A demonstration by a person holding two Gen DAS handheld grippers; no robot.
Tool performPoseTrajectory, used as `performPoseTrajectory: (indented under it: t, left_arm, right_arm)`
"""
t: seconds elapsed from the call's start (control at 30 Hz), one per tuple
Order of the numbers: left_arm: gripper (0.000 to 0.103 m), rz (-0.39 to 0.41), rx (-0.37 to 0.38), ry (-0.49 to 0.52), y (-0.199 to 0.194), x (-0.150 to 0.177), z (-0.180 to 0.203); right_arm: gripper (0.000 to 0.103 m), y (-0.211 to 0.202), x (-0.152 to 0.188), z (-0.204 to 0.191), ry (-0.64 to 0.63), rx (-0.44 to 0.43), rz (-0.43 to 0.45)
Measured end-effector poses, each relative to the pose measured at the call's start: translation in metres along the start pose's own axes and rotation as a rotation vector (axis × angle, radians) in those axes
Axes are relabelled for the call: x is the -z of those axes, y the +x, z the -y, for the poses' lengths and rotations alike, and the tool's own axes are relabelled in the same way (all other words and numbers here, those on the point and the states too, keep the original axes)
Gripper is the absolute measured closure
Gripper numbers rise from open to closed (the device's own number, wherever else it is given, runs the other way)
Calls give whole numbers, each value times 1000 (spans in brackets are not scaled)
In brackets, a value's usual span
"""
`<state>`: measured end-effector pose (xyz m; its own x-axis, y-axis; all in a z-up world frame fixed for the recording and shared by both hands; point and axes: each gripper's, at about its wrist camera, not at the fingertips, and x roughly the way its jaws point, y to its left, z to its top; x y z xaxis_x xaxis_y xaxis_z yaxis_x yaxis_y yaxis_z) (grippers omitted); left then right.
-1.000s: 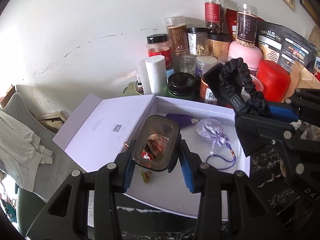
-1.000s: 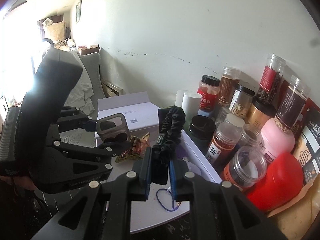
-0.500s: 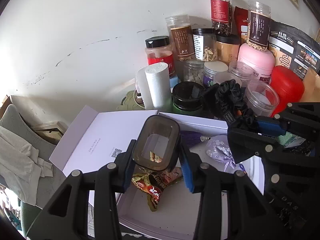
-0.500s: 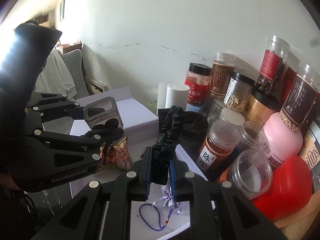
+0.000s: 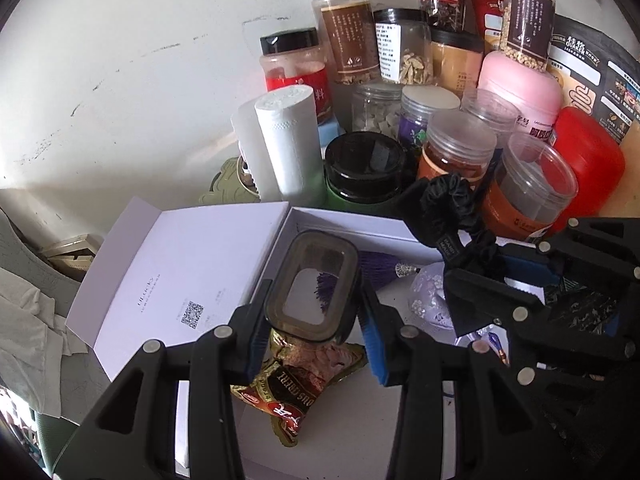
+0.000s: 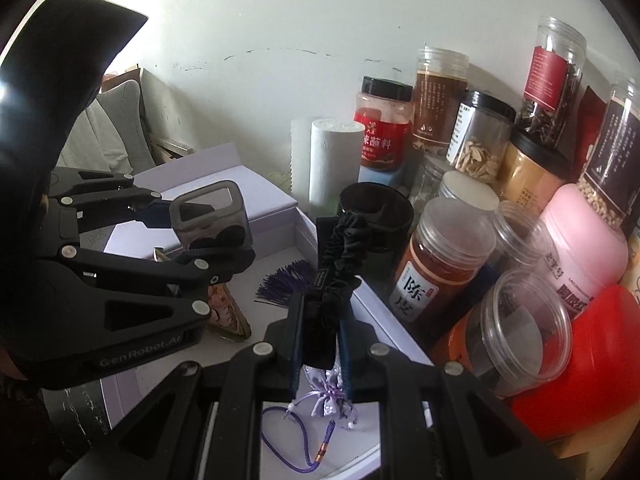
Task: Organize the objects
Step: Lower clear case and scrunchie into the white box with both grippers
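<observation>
Item: small clear container [image 5: 313, 289], seemingly rigid, light and slick-walled, pinched across its sides in my left gripper [image 5: 312, 322] above the open white box [image 5: 340, 432]; soft, limp black scrunchie [image 6: 340, 256] pinched in my right gripper [image 6: 321, 338].

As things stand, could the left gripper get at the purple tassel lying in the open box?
Probably not yet. The left gripper is shut on the small clear container, so its jaws are occupied. The path itself looks free: the purple tassel lies uncovered in the white box, just ahead.
</observation>
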<state>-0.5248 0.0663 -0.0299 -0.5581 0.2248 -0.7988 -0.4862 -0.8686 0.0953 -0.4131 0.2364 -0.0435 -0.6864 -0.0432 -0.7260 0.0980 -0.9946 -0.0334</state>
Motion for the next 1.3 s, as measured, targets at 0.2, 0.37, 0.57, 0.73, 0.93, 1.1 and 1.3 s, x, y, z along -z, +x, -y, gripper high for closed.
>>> performPoseTrajectory:
  t: [0.2, 0.37, 0.57, 0.73, 0.93, 1.1, 1.3]
  left_arm:
    - [64, -45, 44, 0, 17, 5, 6]
    - [64, -73, 40, 7, 29, 9, 12]
    - [64, -90, 33, -14, 35, 13, 6]
    - [64, -102, 38, -22, 41, 14, 5]
    - [64, -126, 29, -29, 46, 19, 4]
    - [63, -140, 27, -64, 49, 22, 0]
    - [62, -145, 12, -65, 37, 26, 2]
  right_arm:
    - [89, 12, 5, 5, 17, -2, -31]
    - [89, 22, 7, 9, 27, 1, -55]
    - [89, 33, 11, 11, 31, 6, -85]
    - [89, 37, 13, 10, 36, 15, -95]
    - [88, 45, 14, 9, 52, 13, -117]
    - [82, 45, 13, 7, 62, 6, -122]
    - [71, 36, 12, 6, 89, 10, -114]
